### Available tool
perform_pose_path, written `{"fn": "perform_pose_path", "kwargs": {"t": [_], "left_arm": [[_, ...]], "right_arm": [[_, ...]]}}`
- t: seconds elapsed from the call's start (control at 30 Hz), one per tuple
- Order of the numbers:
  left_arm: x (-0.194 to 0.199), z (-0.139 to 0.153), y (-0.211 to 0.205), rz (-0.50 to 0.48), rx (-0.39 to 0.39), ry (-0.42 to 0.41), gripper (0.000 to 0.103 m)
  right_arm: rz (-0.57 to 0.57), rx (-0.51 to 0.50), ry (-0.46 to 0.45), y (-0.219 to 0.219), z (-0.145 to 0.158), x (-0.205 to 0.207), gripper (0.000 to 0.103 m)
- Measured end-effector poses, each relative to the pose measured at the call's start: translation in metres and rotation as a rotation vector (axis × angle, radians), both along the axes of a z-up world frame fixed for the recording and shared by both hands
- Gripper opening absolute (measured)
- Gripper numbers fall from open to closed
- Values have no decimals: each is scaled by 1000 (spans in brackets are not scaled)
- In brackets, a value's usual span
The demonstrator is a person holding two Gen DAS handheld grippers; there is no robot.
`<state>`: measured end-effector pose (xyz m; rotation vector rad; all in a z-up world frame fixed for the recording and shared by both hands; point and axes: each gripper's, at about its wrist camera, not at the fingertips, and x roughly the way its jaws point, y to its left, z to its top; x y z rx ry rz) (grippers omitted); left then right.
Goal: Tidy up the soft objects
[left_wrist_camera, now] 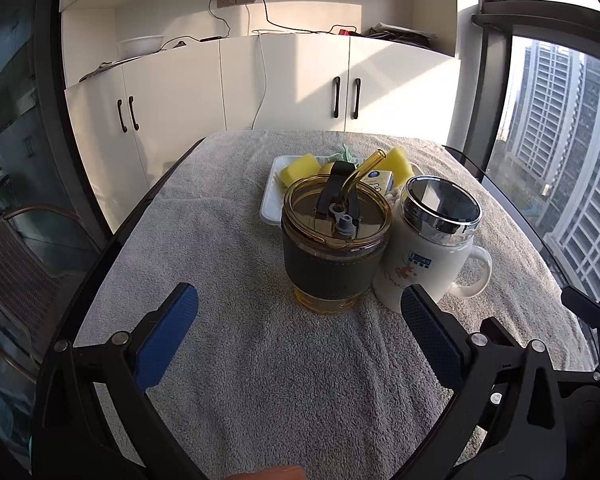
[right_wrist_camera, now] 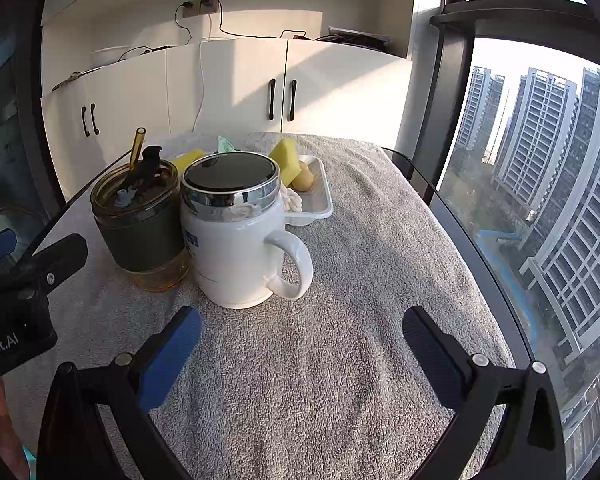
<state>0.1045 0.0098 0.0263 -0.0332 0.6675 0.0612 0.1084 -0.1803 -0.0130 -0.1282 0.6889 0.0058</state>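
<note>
At the far left a brown woven chair (left_wrist_camera: 16,264) stands beside the table, outside its dark rim. A grey terry towel (left_wrist_camera: 236,240) covers the tabletop. The left gripper (left_wrist_camera: 298,320) hovers low over the near part of the towel with its blue-padded fingers (left_wrist_camera: 168,332) spread wide and nothing between them. Just beyond them stands an amber glass tumbler with a dark sleeve, a lid and a bent amber straw (left_wrist_camera: 334,236). Touching its right side is a white ceramic mug with a chrome lid and a handle pointing right (left_wrist_camera: 432,248).

These two cups stand between both grippers and the white shallow tray (right_wrist_camera: 320,200) behind them, hiding much of it. In the tray lie the soft things: a yellow sponge block (left_wrist_camera: 300,168) at its left end, a green crumpled piece (left_wrist_camera: 342,154) at the far edge, a second yellow sponge (right_wrist_camera: 286,160) leaning on the right, two small tan round pieces (right_wrist_camera: 304,178) and a white knotted rope piece (right_wrist_camera: 292,200) near the mug. A small cream carton (left_wrist_camera: 376,180) shows behind the straw.

The right gripper (right_wrist_camera: 302,330) is also spread wide and empty, over bare towel right of the mug. White cabinets with black handles (left_wrist_camera: 284,88) line the far wall; tall buildings (right_wrist_camera: 560,160) fill the window at right.
</note>
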Motion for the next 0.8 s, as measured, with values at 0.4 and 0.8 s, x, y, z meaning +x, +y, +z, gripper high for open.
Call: {"fn": "perform_pose_path", "kwargs": {"t": [0.4,0.8], "left_arm": [[1,-1,0,2,0,3,103],[2,-1,-1,2,-2,9,103]], "right_arm": [[5,-1,3,-2,-1,1,103],[16,-8,10,-6,-3,3,103]]}}
